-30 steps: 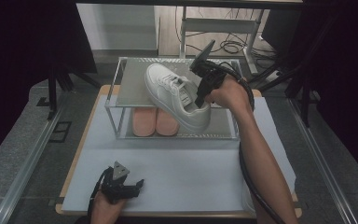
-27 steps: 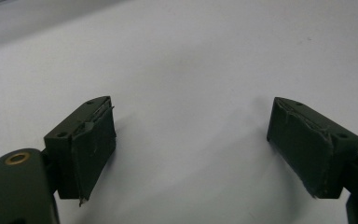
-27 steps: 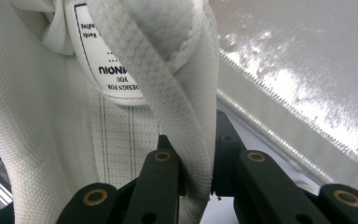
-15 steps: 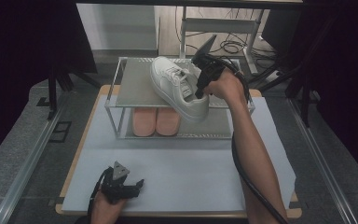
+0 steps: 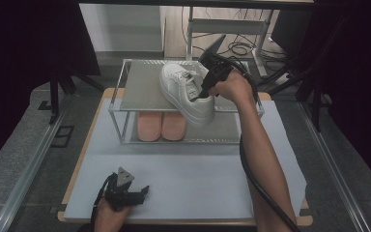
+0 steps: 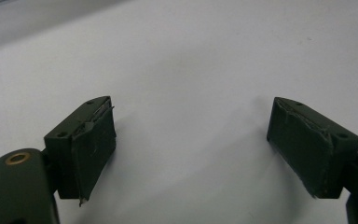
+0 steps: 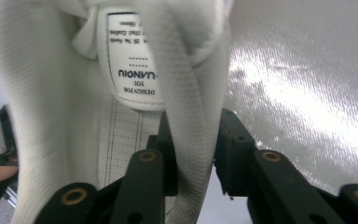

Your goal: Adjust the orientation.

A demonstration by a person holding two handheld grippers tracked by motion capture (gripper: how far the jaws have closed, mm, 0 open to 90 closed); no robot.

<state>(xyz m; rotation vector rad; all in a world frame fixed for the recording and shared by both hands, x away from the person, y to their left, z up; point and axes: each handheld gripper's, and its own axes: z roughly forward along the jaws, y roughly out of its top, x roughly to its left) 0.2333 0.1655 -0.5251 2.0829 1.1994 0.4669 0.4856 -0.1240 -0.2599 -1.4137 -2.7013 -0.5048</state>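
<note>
A white sneaker point(image 5: 183, 94) lies tilted on the top shelf of a metal rack point(image 5: 140, 87), its heel over the front edge. My right gripper point(image 5: 206, 89) reaches down into the shoe's opening from the right. In the right gripper view the padded collar wall point(image 7: 193, 116) stands between the jaws of the right gripper point(image 7: 196, 154). The jaws have just been opening, and the wall looks unsqueezed between them. A label point(image 7: 133, 60) shows inside the shoe. My left gripper point(image 5: 134, 193) rests open on the white table mat, nothing between its pads point(image 6: 93, 144).
Two pink soles point(image 5: 162, 126) lie side by side on the rack's lower shelf. The white mat point(image 5: 198, 179) covers the table in front of the rack. A black cable point(image 5: 251, 169) trails along the right forearm. Chairs and cables stand beyond the table.
The right hand has carried the sneaker a little farther back onto the rack's top shelf. The left gripper has stayed where it was.
</note>
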